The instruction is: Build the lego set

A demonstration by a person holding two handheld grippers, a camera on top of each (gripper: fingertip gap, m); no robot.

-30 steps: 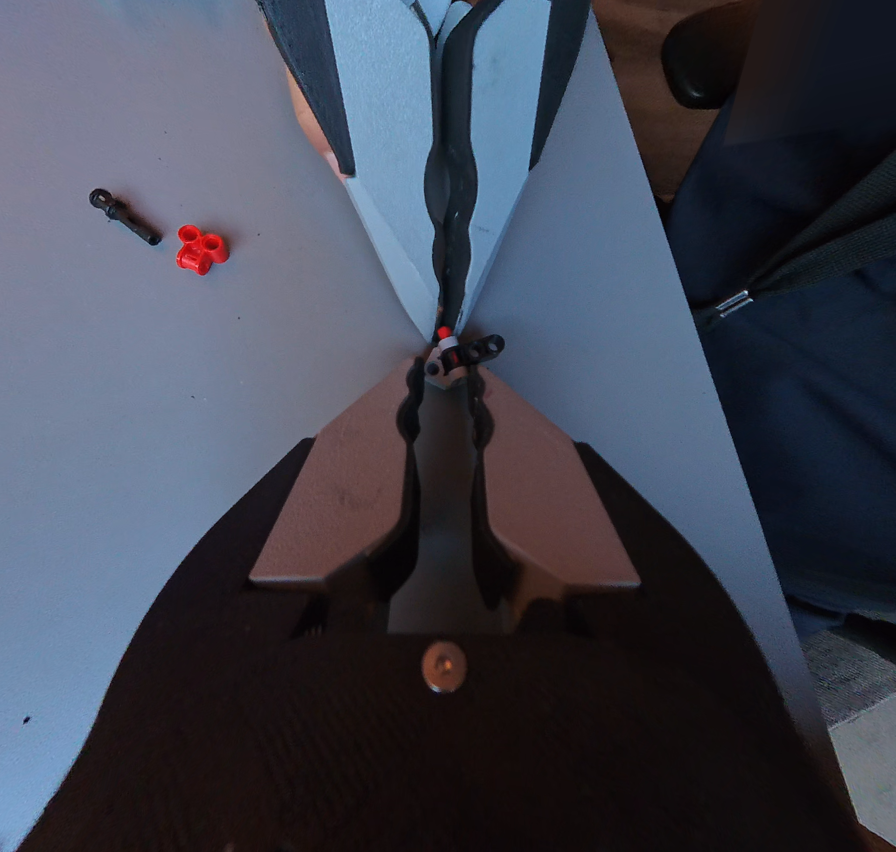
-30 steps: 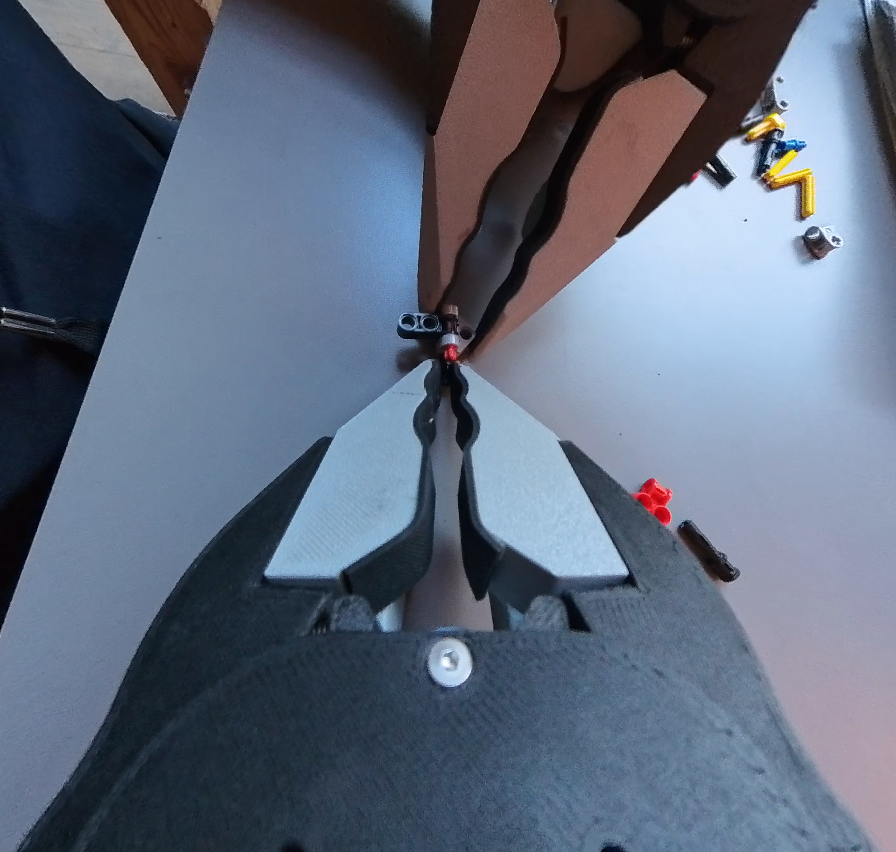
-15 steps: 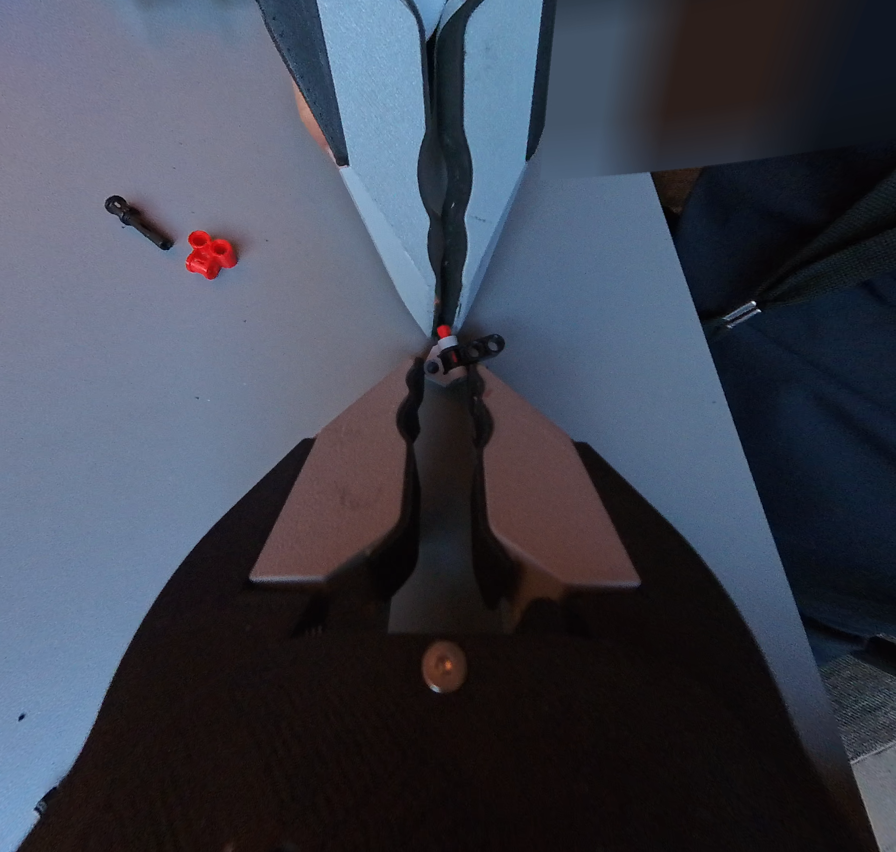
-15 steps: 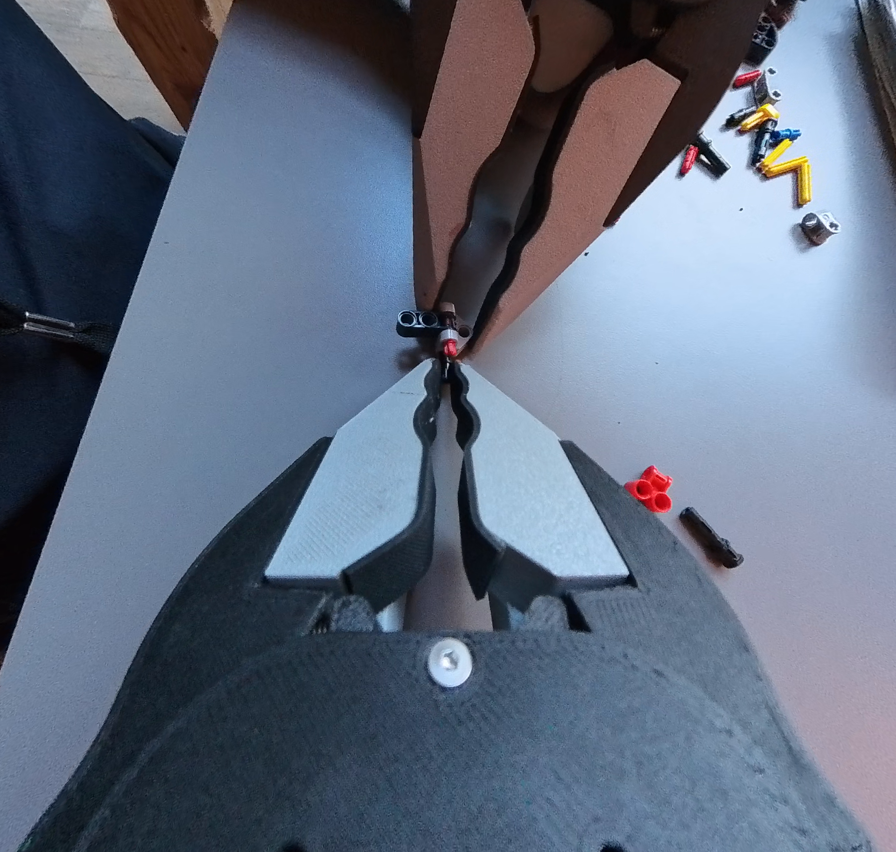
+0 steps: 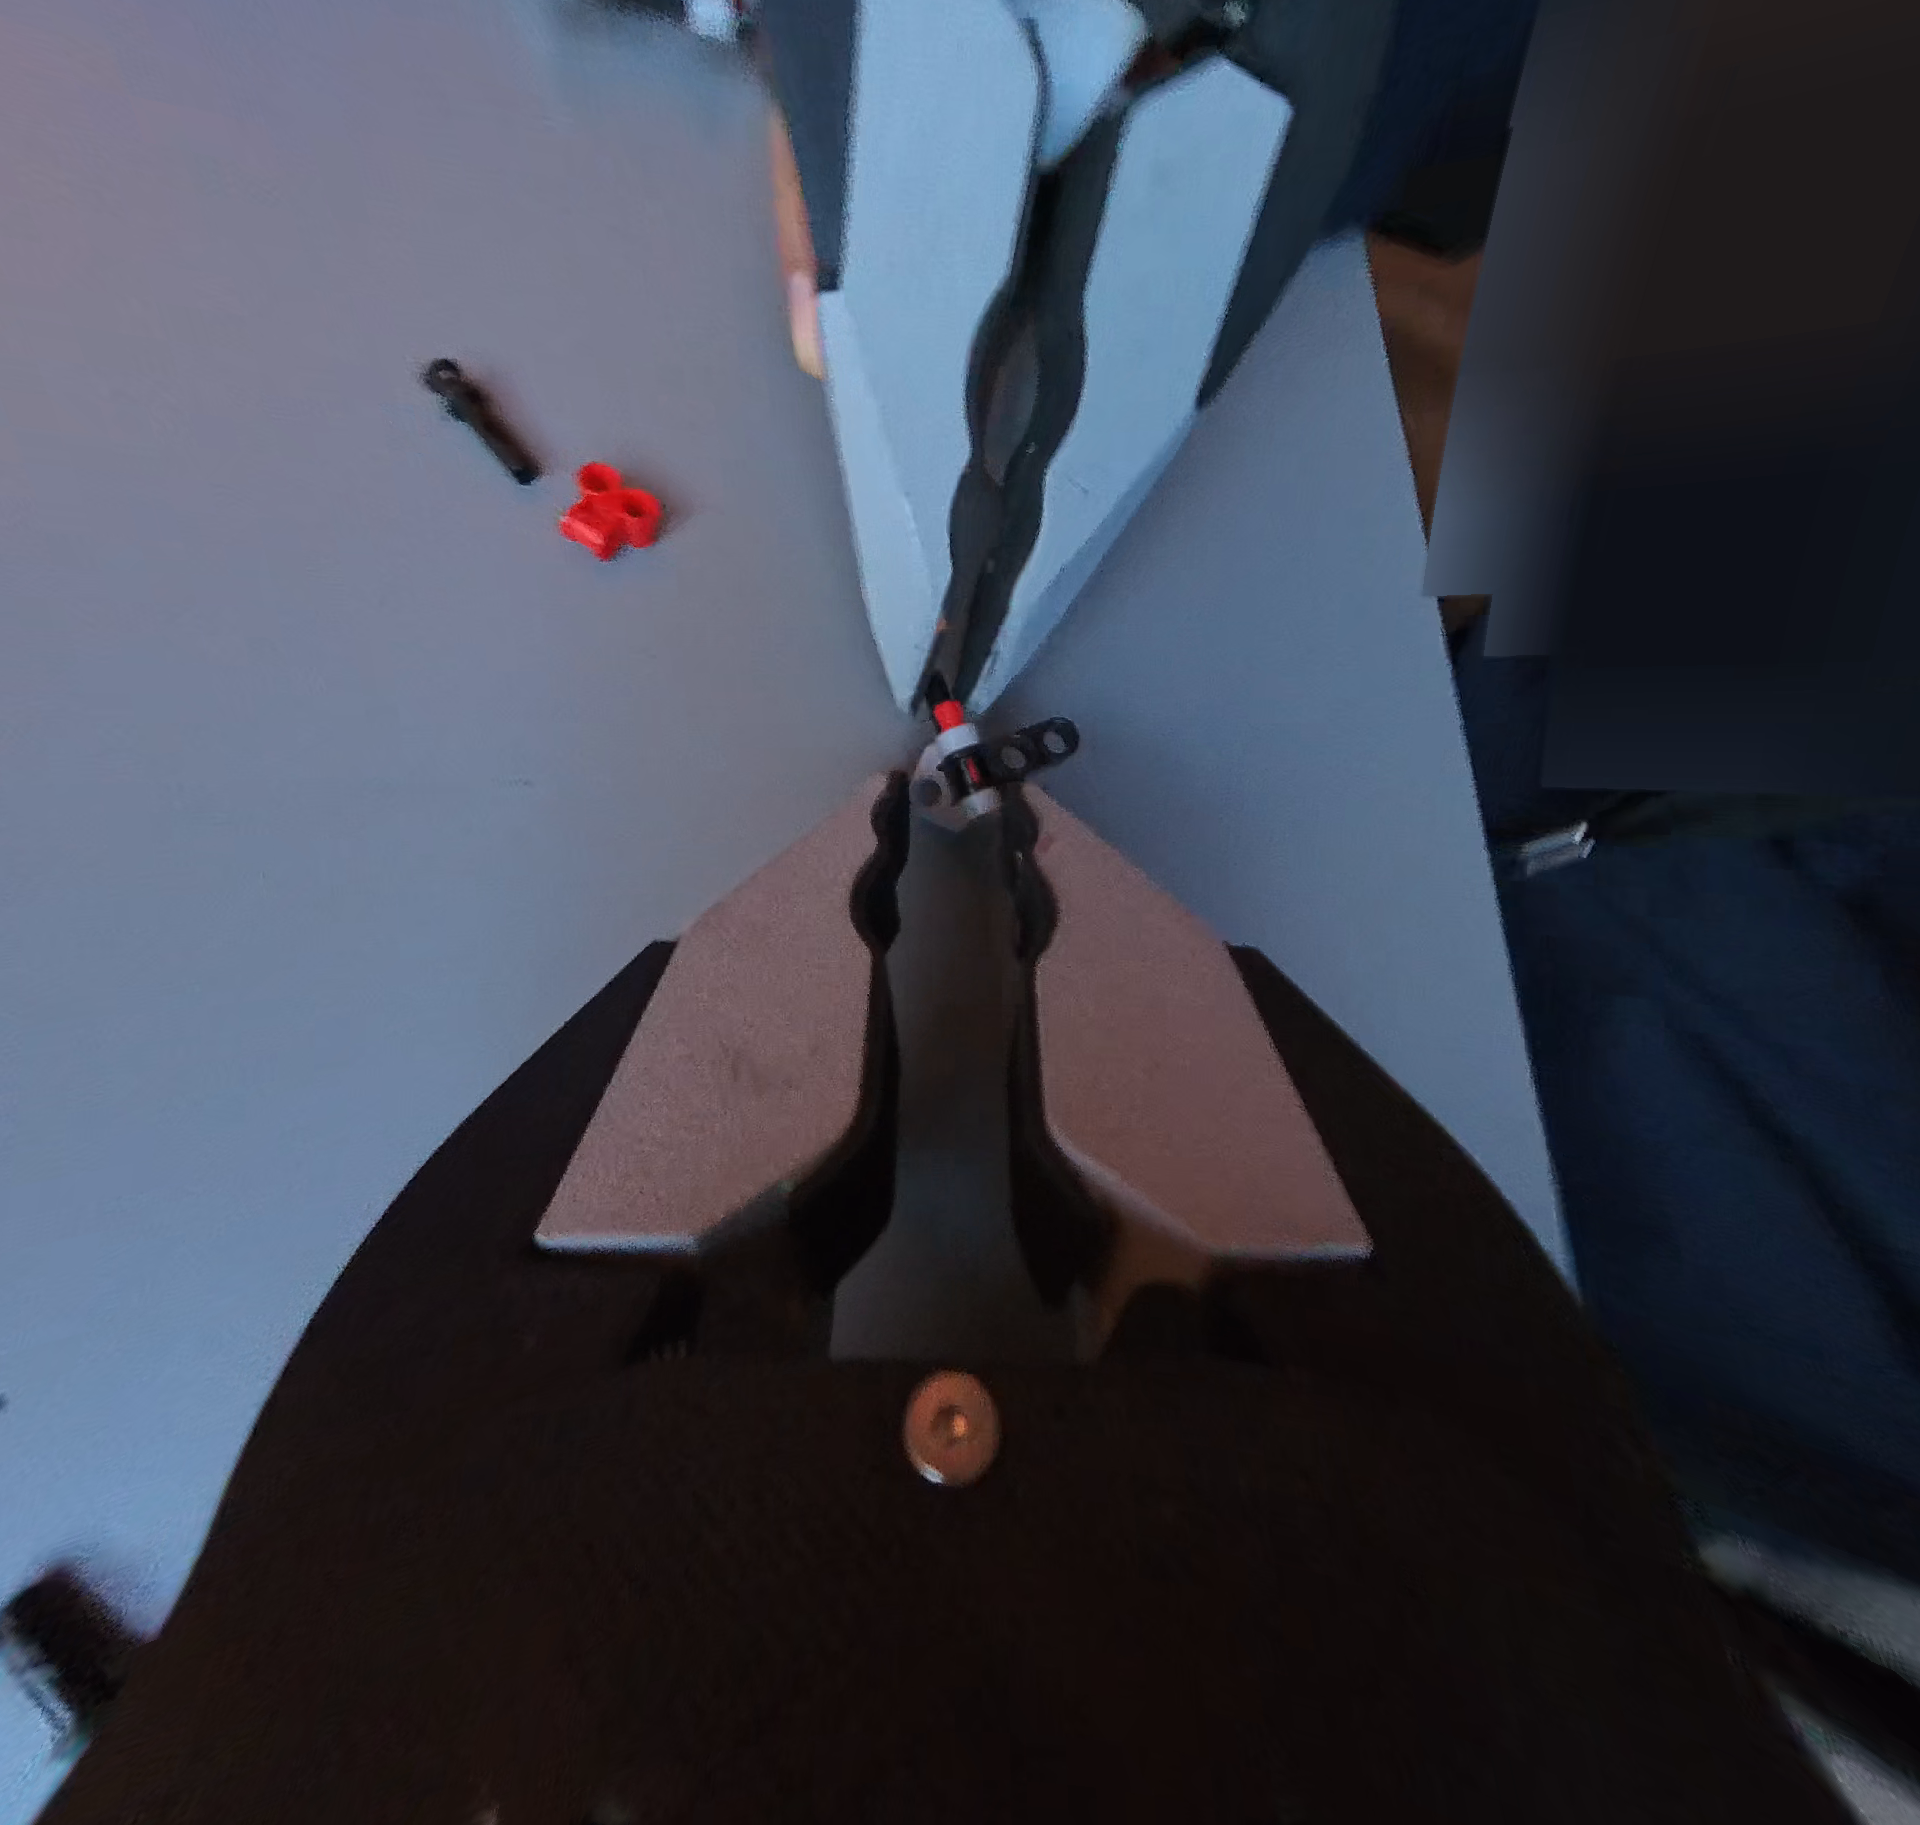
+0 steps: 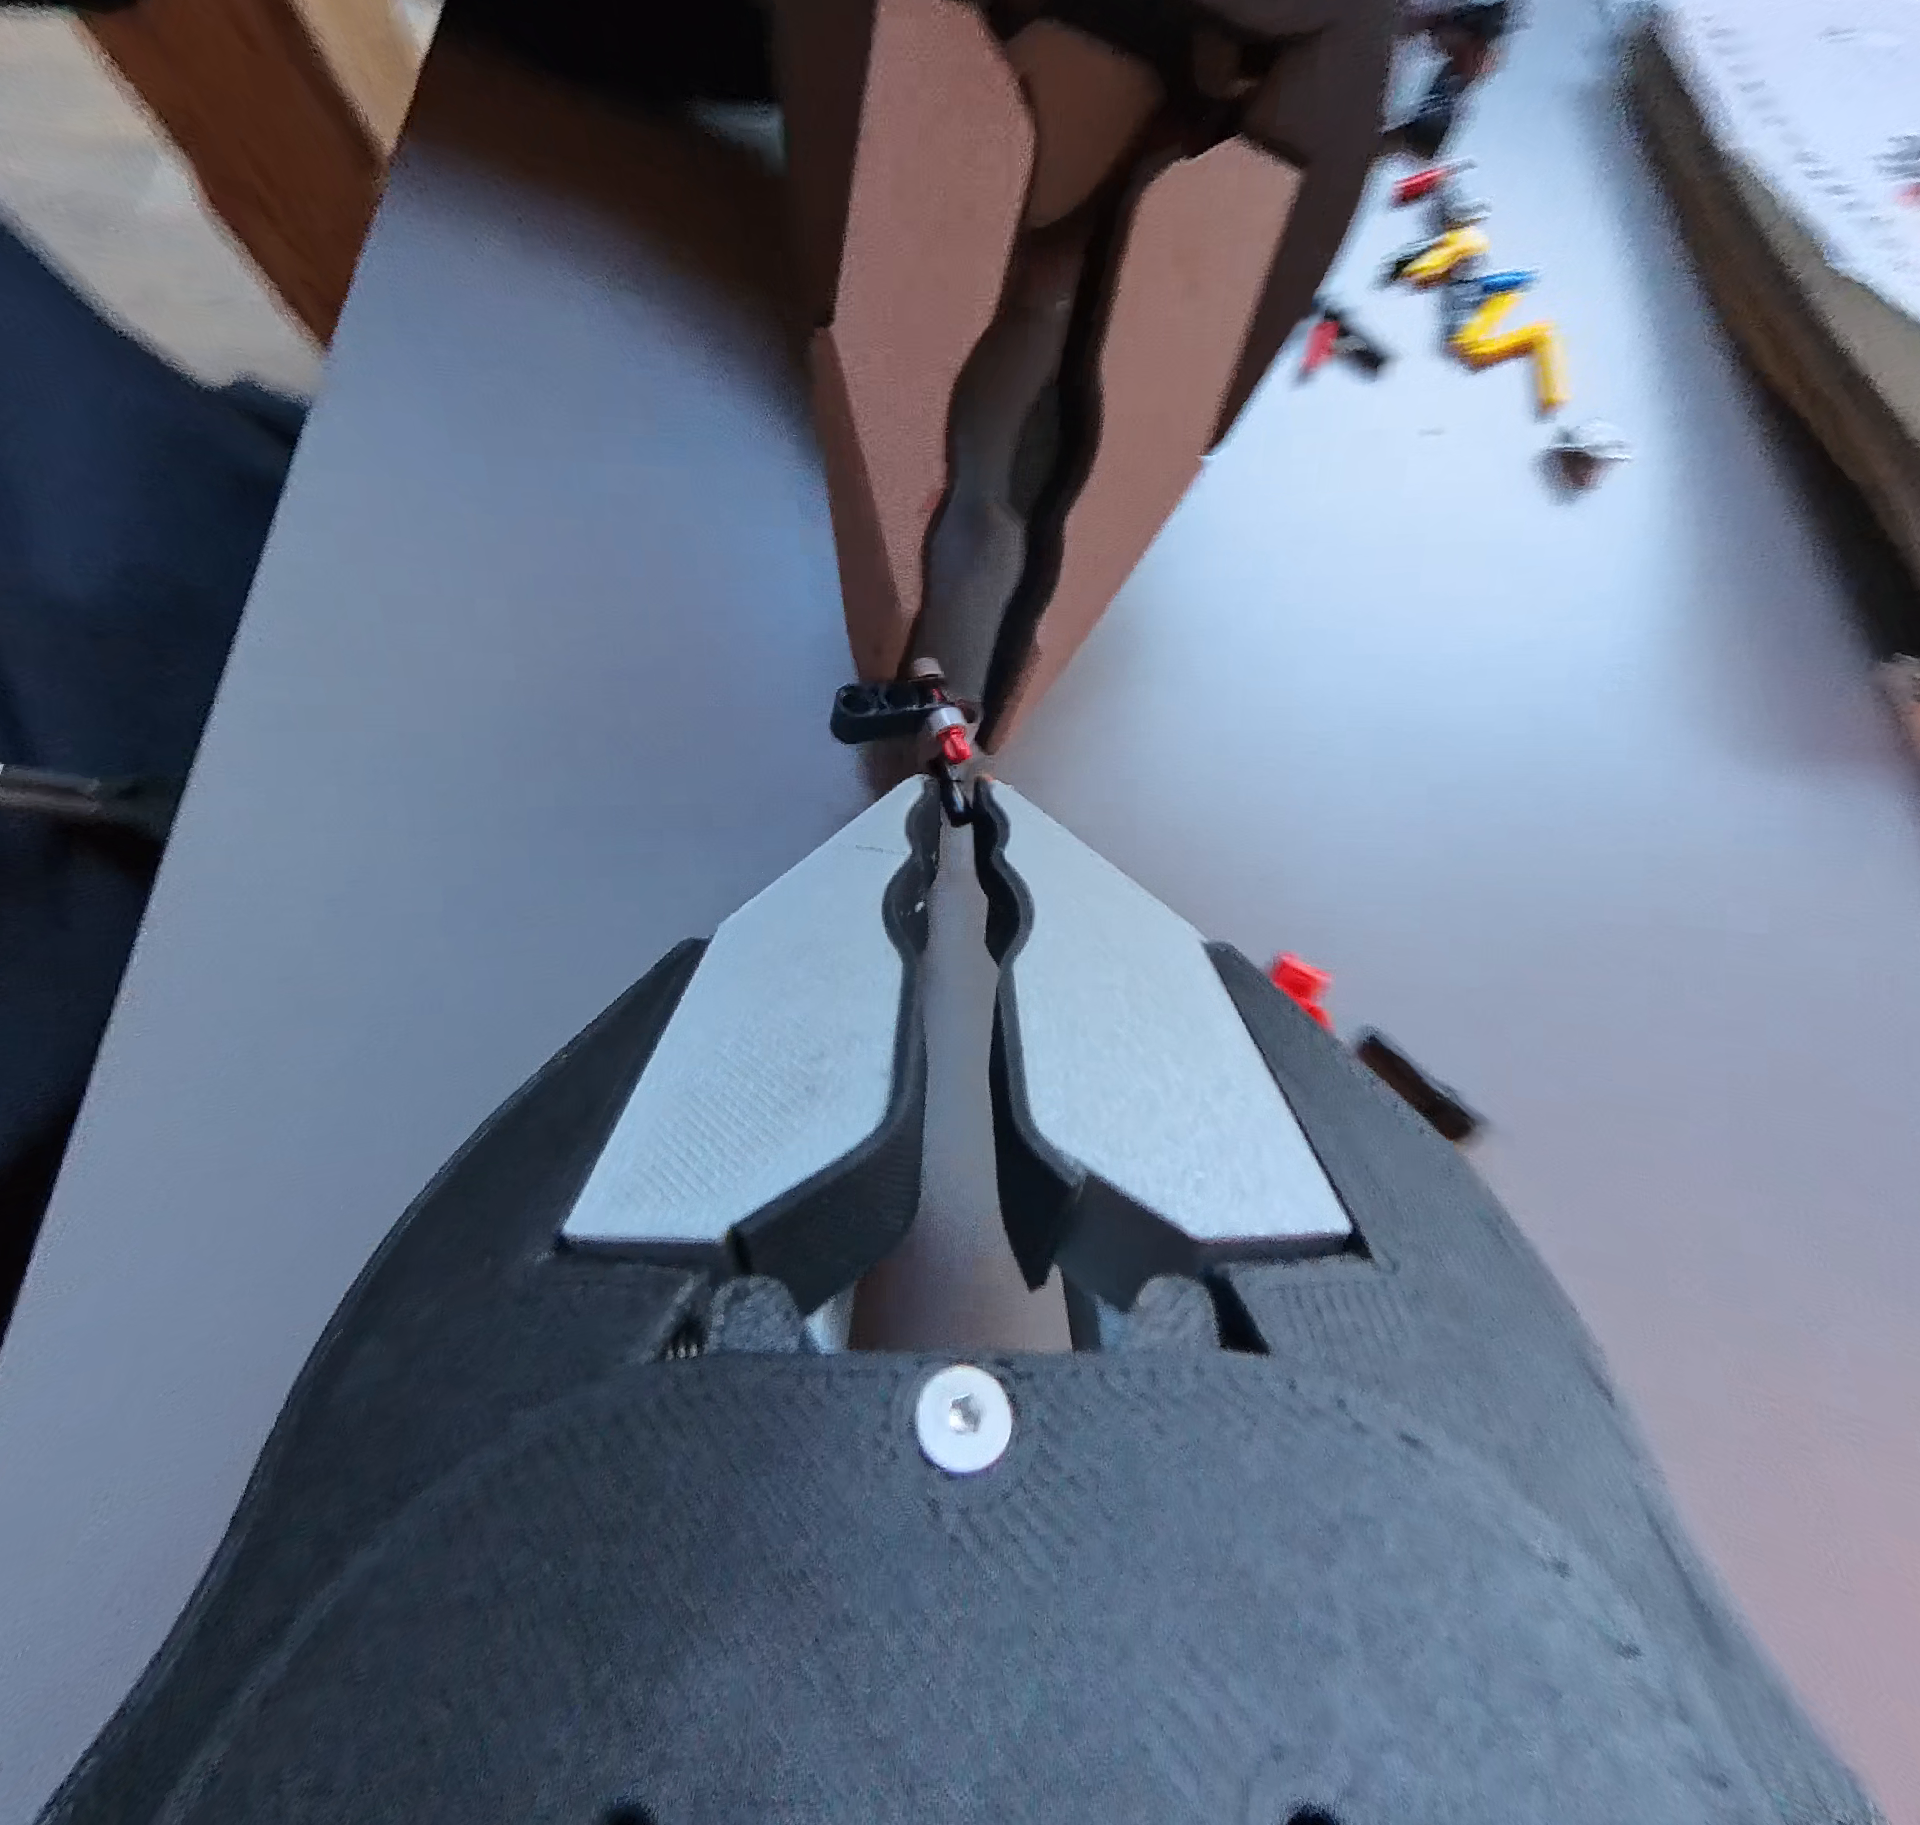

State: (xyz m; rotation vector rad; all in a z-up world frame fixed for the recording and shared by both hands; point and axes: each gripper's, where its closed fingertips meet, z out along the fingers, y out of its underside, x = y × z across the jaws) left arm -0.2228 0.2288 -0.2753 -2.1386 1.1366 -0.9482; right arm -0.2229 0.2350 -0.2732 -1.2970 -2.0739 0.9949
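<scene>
My left gripper [image 5: 956, 801], with brown fingers, is shut on a small assembly [image 5: 961, 769]: a grey connector with a black beam [image 5: 1031, 742] sticking out sideways and a red axle [image 5: 945, 715] through it. It holds the assembly just above the grey table [image 5: 416, 944]. My right gripper [image 6: 954, 790], with grey fingers, faces it tip to tip. Its fingertips are closed on a small black part at the red axle's [image 6: 953, 745] free end. The black beam [image 6: 883, 710] and the left gripper [image 6: 940, 695] show beyond it. The right gripper also shows in the left wrist view [image 5: 943, 684].
A red connector [image 5: 611, 520] and a black pin [image 5: 480, 421] lie loose on the table. A pile of yellow, blue, red and black pieces [image 6: 1496, 321] and a grey piece [image 6: 1584, 450] lie farther off, beside a printed sheet [image 6: 1787, 113]. A person in dark clothes [image 5: 1714, 1048] sits at the table's edge. My left and right fingertips are right by each other.
Both grippers stay tip to tip on the assembly while both views swing and blur. A little more of the red axle now shows beyond my right fingertips.
</scene>
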